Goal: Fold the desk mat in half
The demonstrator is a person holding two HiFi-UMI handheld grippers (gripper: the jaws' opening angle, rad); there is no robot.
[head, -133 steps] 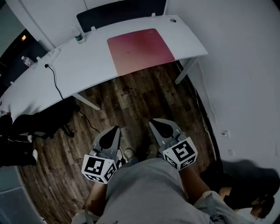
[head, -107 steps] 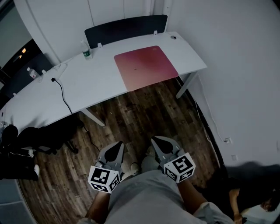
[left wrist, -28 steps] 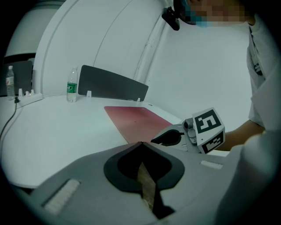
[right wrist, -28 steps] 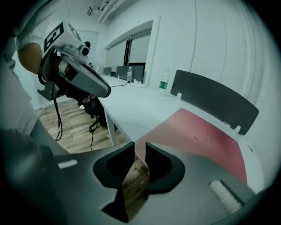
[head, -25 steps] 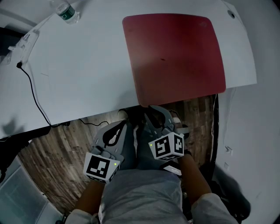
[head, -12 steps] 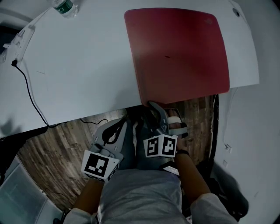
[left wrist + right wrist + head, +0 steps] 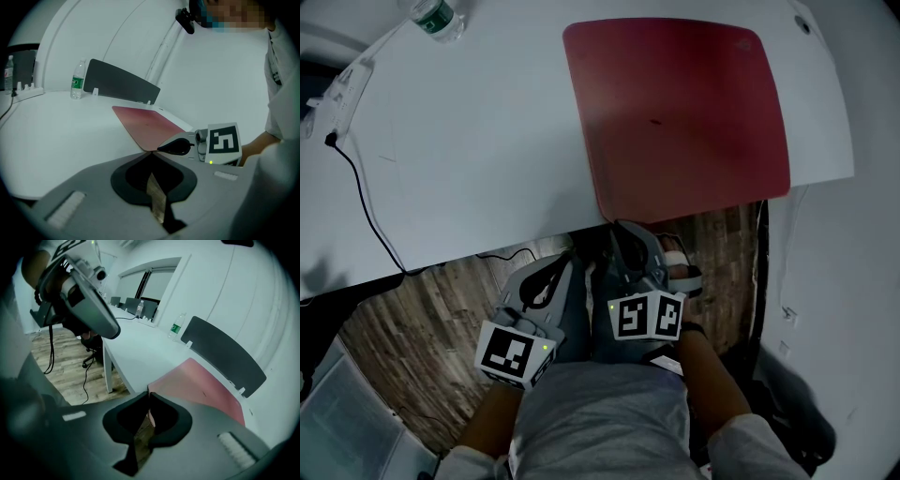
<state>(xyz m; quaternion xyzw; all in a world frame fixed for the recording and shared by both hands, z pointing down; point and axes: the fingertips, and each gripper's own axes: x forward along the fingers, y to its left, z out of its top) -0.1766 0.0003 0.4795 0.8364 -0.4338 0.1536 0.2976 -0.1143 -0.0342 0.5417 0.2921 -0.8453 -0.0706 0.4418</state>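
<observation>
A red desk mat (image 7: pixel 675 112) lies flat on the right part of the white desk (image 7: pixel 469 141), its near edge reaching the desk's front edge. My right gripper (image 7: pixel 623 228) is at the mat's near left corner. Its jaws are closing, and in the right gripper view the tips (image 7: pixel 148 393) meet on the pink edge of the mat (image 7: pixel 201 380). My left gripper (image 7: pixel 555 270) hangs just below the desk's front edge, left of the right one, shut with nothing in it. The left gripper view shows the mat (image 7: pixel 147 126) and the right gripper (image 7: pixel 180 146) beyond its tips.
A water bottle (image 7: pixel 431 17) stands at the desk's far left, beside a power strip (image 7: pixel 337 80) with a black cable (image 7: pixel 361 187) running over the edge. A dark panel (image 7: pixel 122 82) rises along the desk's back edge. Wooden floor (image 7: pixel 412 309) lies below.
The person has walked up to the desk. In the last second the right gripper has reached the mat's near left corner and its jaws have come together on it; the left gripper barely moved.
</observation>
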